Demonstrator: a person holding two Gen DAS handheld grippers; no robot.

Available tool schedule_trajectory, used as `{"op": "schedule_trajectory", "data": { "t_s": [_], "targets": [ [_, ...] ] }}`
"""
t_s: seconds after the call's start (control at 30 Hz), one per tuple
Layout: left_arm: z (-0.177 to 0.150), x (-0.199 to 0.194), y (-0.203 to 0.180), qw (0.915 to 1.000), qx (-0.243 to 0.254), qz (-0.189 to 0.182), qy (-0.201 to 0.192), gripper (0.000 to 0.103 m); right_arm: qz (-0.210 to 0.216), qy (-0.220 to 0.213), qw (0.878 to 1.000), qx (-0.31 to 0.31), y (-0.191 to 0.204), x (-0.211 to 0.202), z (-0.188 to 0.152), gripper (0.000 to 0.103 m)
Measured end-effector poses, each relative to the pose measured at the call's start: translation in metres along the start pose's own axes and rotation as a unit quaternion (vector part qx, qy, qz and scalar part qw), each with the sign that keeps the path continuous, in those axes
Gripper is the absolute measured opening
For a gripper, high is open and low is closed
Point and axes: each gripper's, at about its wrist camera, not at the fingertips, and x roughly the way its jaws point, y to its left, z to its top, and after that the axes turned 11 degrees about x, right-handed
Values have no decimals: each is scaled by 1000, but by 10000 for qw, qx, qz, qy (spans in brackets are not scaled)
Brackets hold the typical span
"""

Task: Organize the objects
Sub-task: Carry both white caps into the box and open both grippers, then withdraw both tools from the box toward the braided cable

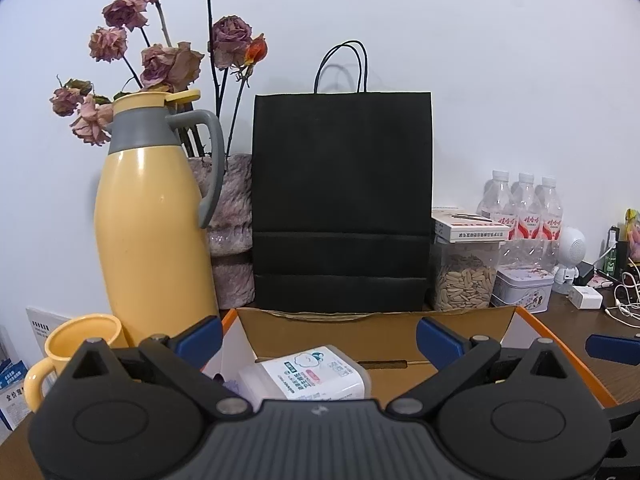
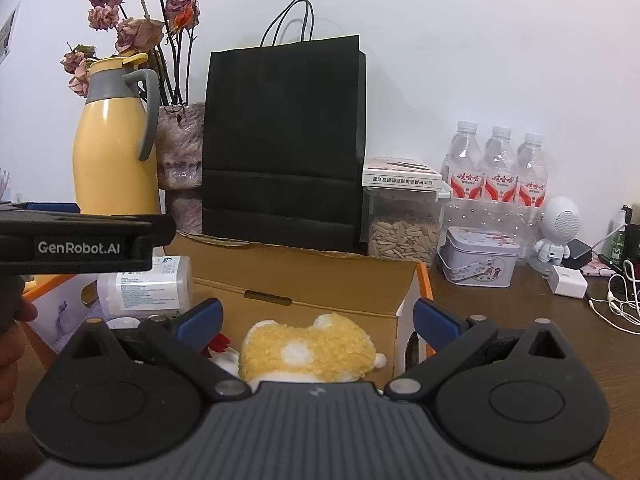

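Sitting wide open, the right tongs [image 2: 318, 322] have the yellow plush toy [image 2: 310, 348] lying sideways right between them, nearer than the empty, open left tongs [image 1: 319, 338].

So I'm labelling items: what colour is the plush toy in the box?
Yellow with white patches; the plush toy shows best in the right wrist view.

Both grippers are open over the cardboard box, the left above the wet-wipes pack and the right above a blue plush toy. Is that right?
Not quite. The plush toy under the right gripper is yellow with white patches, not blue, as the right wrist view shows. The rest holds: both grippers are open over the cardboard box, and the left gripper is above the wet-wipes pack.
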Motion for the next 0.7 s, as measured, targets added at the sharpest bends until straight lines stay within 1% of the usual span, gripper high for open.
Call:
{"op": "schedule_trajectory", "data": {
  "t_s": [0.17,0.5,0.7],
  "targets": [
    [-6,-10,2,10000,-54,-21,-31,103,-45,-110,9999,-33,0,-9,0,103],
    [-27,-49,10,9997,-171,73,-146,103,-172,-234,9995,-138,-5,-41,-14,103],
    [-42,-70,9,9999,-116,123,22,103,-275,-195,9990,-283,-6,-65,-29,103]
  ]
}}
